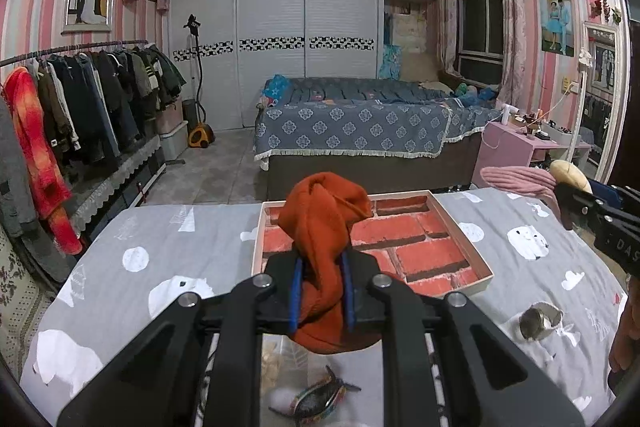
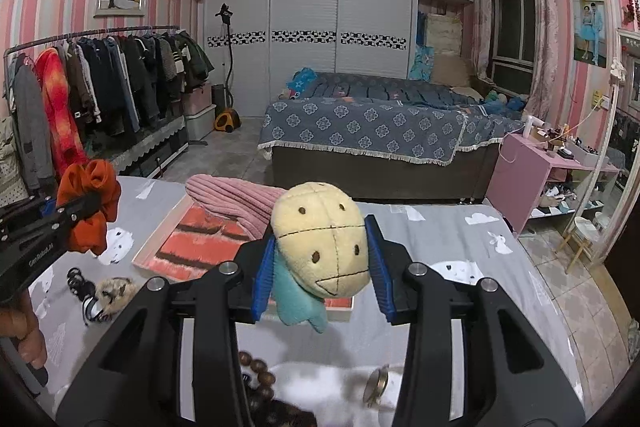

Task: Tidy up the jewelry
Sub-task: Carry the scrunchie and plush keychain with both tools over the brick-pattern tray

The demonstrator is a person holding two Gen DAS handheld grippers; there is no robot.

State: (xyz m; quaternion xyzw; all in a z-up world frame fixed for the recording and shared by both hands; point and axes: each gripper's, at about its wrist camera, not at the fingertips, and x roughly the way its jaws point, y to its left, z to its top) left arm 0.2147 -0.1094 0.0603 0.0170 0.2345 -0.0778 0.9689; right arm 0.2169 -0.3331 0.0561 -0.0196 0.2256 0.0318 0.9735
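Observation:
My left gripper (image 1: 322,267) is shut on an orange scrunchie (image 1: 320,223), held above the near edge of a shallow box (image 1: 416,247) with a red brick pattern inside. In the right wrist view the same left gripper (image 2: 86,205) and orange scrunchie (image 2: 94,187) show at the left edge. My right gripper (image 2: 320,251) is shut on a yellow plush piece with a teal part (image 2: 320,239), over the box (image 2: 196,239). It enters the left wrist view as the right gripper (image 1: 568,207). A pink ribbed scrunchie (image 2: 232,199) lies at the box's far corner.
The table wears a grey cloth (image 1: 160,267) with white bears. On it lie a metal ring (image 1: 536,319), a colourful band (image 1: 316,397), black hair ties (image 2: 76,281), a furry brown piece (image 2: 116,291), wooden beads (image 2: 256,367). A bed and a clothes rack stand beyond.

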